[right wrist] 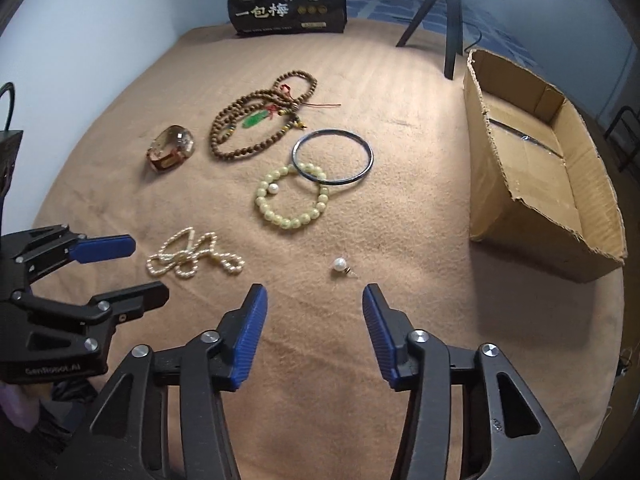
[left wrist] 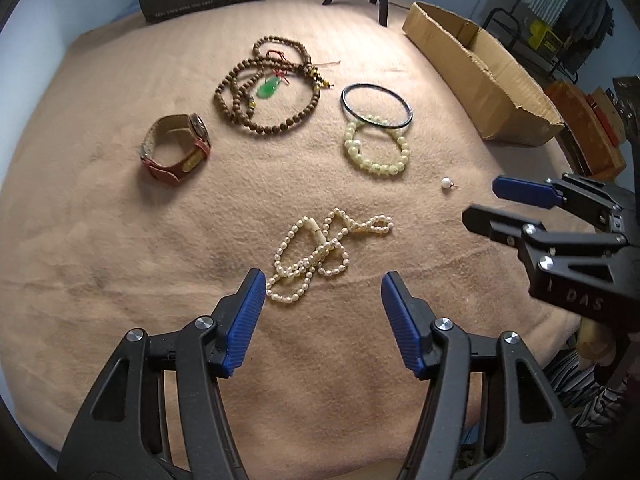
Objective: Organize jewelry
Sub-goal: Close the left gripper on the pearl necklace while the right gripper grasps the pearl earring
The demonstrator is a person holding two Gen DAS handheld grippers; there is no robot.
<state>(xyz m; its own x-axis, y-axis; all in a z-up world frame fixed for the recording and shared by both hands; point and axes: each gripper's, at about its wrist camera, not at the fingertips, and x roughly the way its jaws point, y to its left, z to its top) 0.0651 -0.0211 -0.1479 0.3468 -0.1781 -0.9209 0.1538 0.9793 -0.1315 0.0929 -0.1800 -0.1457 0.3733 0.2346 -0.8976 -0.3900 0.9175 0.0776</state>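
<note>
Jewelry lies on a tan blanket (left wrist: 120, 240). A tangled pearl necklace (left wrist: 320, 254) lies just ahead of my open, empty left gripper (left wrist: 323, 280); it also shows in the right wrist view (right wrist: 192, 256). A pearl earring (right wrist: 341, 266) lies just ahead of my open, empty right gripper (right wrist: 315, 294); it also shows in the left wrist view (left wrist: 446, 183). Farther off are a pale green bead bracelet (right wrist: 290, 198) with a second pearl (right wrist: 273, 189) inside it, a dark bangle (right wrist: 333, 156), brown prayer beads (left wrist: 266, 88) with a green pendant (left wrist: 267, 89), and a red-strapped watch (left wrist: 176, 150).
An open cardboard box (right wrist: 536, 168) lies at the right edge of the blanket. A black printed package (right wrist: 286, 0) stands at the far edge, with a black tripod (right wrist: 448, 12) beside it. A wall runs along the left.
</note>
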